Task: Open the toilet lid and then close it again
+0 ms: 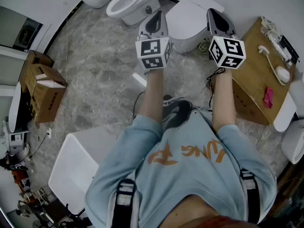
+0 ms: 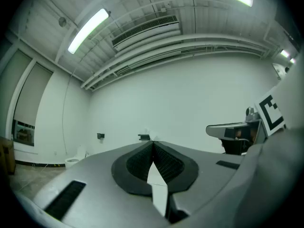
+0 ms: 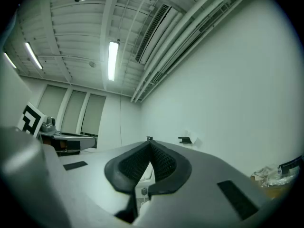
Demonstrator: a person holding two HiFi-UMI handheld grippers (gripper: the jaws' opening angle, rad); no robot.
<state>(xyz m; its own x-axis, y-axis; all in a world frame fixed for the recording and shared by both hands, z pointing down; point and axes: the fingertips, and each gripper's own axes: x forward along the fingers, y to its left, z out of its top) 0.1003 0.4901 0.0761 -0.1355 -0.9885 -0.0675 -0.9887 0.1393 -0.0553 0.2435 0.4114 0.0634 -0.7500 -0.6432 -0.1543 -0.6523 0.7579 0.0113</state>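
Note:
A white toilet (image 1: 191, 17) with its lid down stands on the marble floor ahead of the person in the head view. My left gripper (image 1: 155, 21) is held level over the toilet's left edge, its jaws together with nothing between them. My right gripper (image 1: 214, 16) hovers over the toilet's right side, also shut and empty. In the left gripper view the jaws (image 2: 152, 142) meet at the tips and face a bare white wall. In the right gripper view the jaws (image 3: 149, 142) are closed, and the toilet is hidden below them.
Two more toilets (image 1: 128, 3) stand at the far left. Cardboard boxes (image 1: 45, 87) sit by the left wall. A wooden crate (image 1: 256, 80) with a pink item (image 1: 268, 97) stands right. A white panel (image 1: 78, 167) lies near left.

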